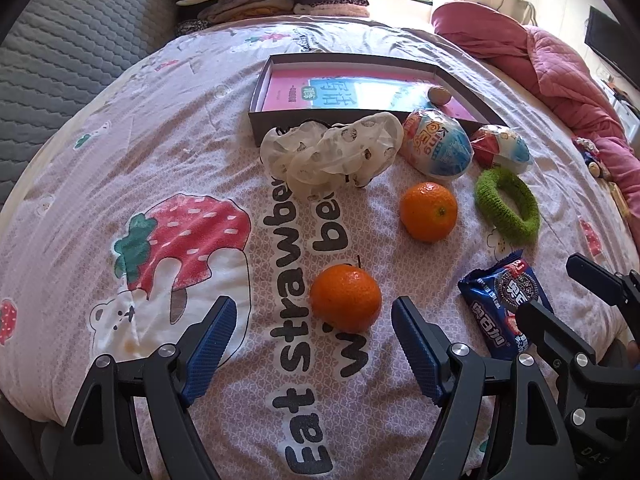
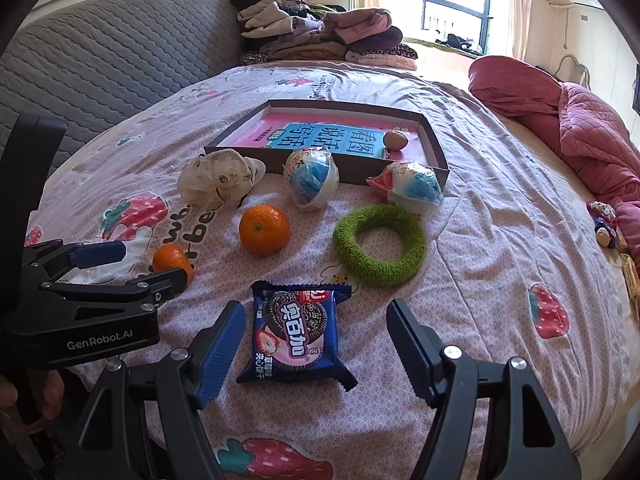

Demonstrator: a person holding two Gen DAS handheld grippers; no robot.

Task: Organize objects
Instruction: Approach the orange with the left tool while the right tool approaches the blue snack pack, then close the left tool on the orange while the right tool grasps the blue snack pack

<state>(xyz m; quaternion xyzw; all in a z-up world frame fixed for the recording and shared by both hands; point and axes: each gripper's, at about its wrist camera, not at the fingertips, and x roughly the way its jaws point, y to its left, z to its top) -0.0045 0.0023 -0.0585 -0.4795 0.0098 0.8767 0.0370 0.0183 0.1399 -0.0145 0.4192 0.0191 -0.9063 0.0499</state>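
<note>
Both tongs wide open, empty: left gripper (image 1: 310, 322) framing a round orange mandarin (image 1: 345, 298); right gripper (image 2: 316, 326) framing a blue foil biscuit packet (image 2: 297, 336). "GenRobot.AI" on left tool. Beneath, pink quilted bedspread (image 1: 120, 168) printed "Eat strawberry".

In the left wrist view, the right gripper (image 1: 560, 296) covers the cookie packet's (image 1: 496, 300) lower right corner. In the right wrist view, the left gripper (image 2: 132, 264) hides the lower part of the near orange (image 2: 170, 258) at left. The small toys (image 2: 606, 224) at far right are too small to identify.

A bed (image 2: 480, 240) with strawberry-print cover carries a shallow box (image 2: 434, 148), two tangerines (image 2: 264, 229), two toy eggs (image 2: 312, 178), a green ring (image 2: 379, 240), a biscuit packet (image 2: 296, 336), folded clothes (image 2: 320, 36) at its far edge
</note>
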